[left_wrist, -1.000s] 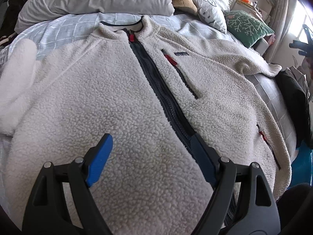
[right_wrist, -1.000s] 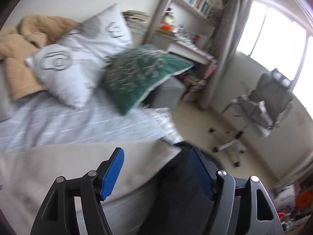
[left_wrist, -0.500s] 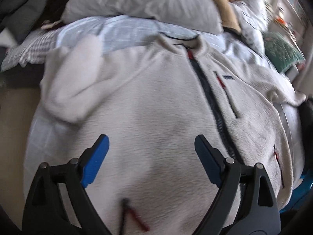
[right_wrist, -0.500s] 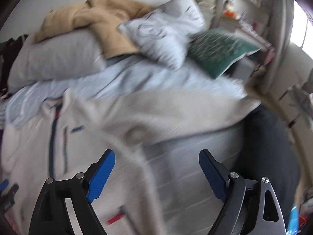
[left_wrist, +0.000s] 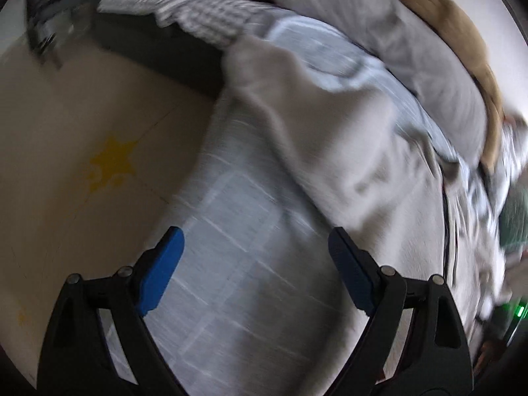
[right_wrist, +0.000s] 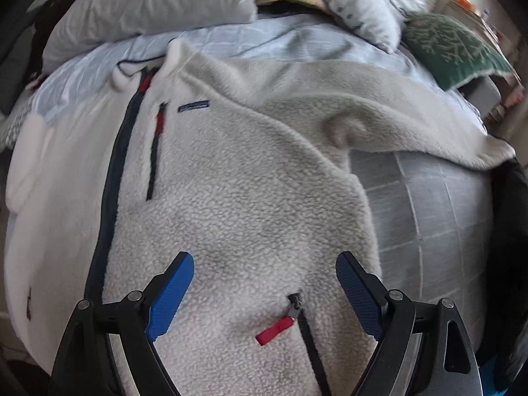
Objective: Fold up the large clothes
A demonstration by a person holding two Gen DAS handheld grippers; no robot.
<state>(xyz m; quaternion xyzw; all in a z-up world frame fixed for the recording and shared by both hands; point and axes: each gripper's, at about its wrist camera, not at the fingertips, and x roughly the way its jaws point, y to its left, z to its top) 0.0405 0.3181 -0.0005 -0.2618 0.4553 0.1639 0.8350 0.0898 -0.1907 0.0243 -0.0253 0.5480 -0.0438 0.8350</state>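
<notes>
A cream fleece jacket (right_wrist: 237, 178) with a dark front zipper lies spread flat on the bed, front up, one sleeve (right_wrist: 412, 125) stretched toward the right. My right gripper (right_wrist: 264, 270) hangs open just above its lower right front, with a side pocket zipper and red pull tab (right_wrist: 274, 330) below the fingers. In the blurred left wrist view the jacket's other sleeve (left_wrist: 316, 125) lies folded near the bed's left edge. My left gripper (left_wrist: 254, 247) is open over bare checked bedsheet (left_wrist: 237, 280) beside that sleeve, holding nothing.
Grey and white pillows (right_wrist: 158, 3), a tan blanket (left_wrist: 462, 33) and a green cushion (right_wrist: 452, 46) crowd the head of the bed. Dark clothing (right_wrist: 508, 217) hangs off the bed's right edge. Beige floor (left_wrist: 82, 138) with a yellow star mark lies left of the bed.
My left gripper swept left from over the jacket's middle to the bed's left edge. My right gripper swung from facing the room down onto the jacket's right side. Both opened slightly wider.
</notes>
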